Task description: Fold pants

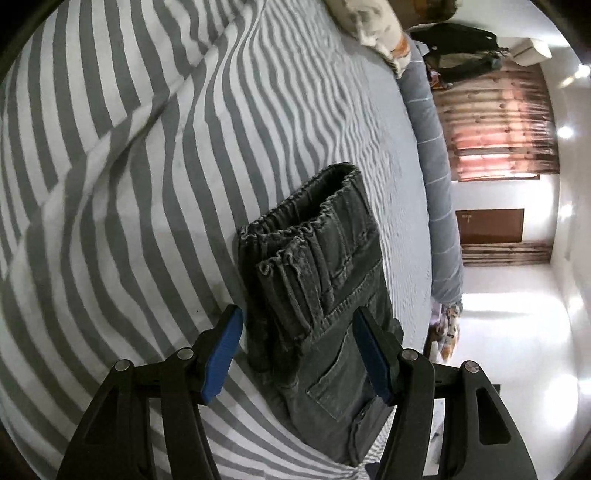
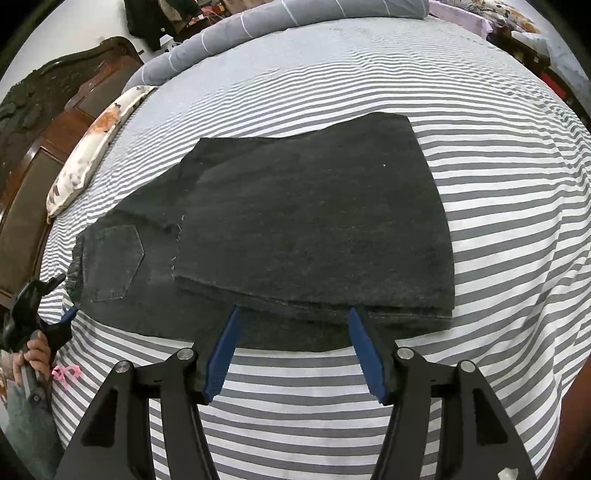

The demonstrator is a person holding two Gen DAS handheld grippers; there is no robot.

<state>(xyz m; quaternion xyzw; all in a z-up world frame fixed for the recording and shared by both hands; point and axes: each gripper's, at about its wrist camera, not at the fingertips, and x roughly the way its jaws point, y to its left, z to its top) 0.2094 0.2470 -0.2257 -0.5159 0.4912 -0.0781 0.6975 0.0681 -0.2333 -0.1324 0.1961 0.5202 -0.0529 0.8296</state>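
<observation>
Dark grey jeans [image 2: 314, 221] lie on the striped bed, the legs folded over toward the waist, a back pocket [image 2: 114, 262] showing at the left. My right gripper [image 2: 294, 310] stands open at the near edge of the fold, its blue tips at the cloth and nothing pinched. In the left wrist view the jeans [image 1: 325, 280] run away from me with the elastic waistband [image 1: 306, 218] on top. My left gripper [image 1: 298, 310] is open and straddles the waist end; its pads do not press the cloth. One of its fingertips [image 2: 68, 314] shows beside the waistband, held by a hand [image 2: 35, 354].
The grey-and-white striped cover [image 2: 480, 221] spreads all round the jeans. A floral pillow [image 2: 88, 147] lies at the head, by a dark wooden headboard [image 2: 44, 122]. A grey rolled quilt [image 2: 258, 22] runs along the far side. Beyond it are a curtained window [image 1: 506, 122] and white walls.
</observation>
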